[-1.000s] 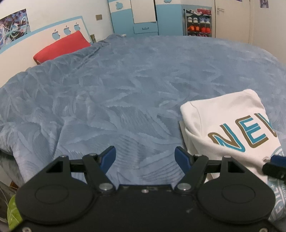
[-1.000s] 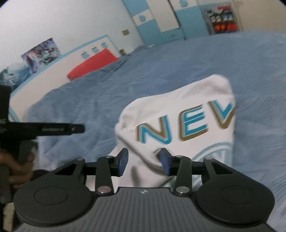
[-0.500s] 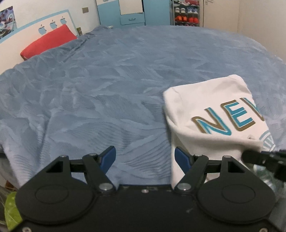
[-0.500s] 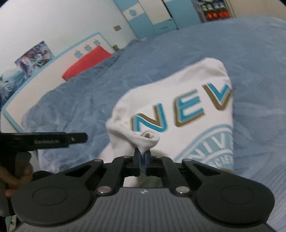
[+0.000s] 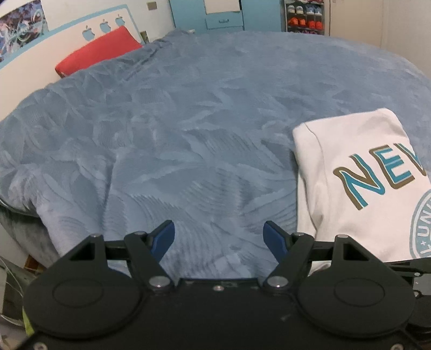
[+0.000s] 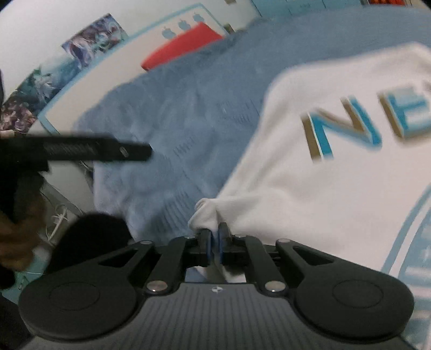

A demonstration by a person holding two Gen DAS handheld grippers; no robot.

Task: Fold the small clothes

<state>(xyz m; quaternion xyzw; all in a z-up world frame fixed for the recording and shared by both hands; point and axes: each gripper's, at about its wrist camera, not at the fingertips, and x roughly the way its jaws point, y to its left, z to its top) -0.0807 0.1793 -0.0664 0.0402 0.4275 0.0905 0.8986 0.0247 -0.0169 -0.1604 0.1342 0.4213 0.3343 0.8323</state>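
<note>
A white shirt [image 5: 358, 172] printed with blue and gold letters lies partly folded on the blue bedspread [image 5: 188, 134], at the right of the left wrist view. My left gripper [image 5: 218, 237] hovers open over bare bedspread just left of the shirt, with nothing between its blue pads. In the right wrist view my right gripper [image 6: 214, 237] pinches a bunched fold at the near left corner of the shirt [image 6: 309, 188]. Its jaws are opening slightly, with the cloth still pressed between the pads.
A red pillow [image 5: 99, 51] leans on the white headboard at the far left of the bed. Blue cupboards [image 5: 223, 13] and a shoe shelf [image 5: 304, 21] stand beyond it. The bed's near edge drops off at lower left. A hand [image 6: 16, 242] holds the other tool.
My right gripper went from open to pinched on the shirt's corner fold, then dropped lower and closer to the cloth. The left gripper stayed open and shifted a little over the bedspread.
</note>
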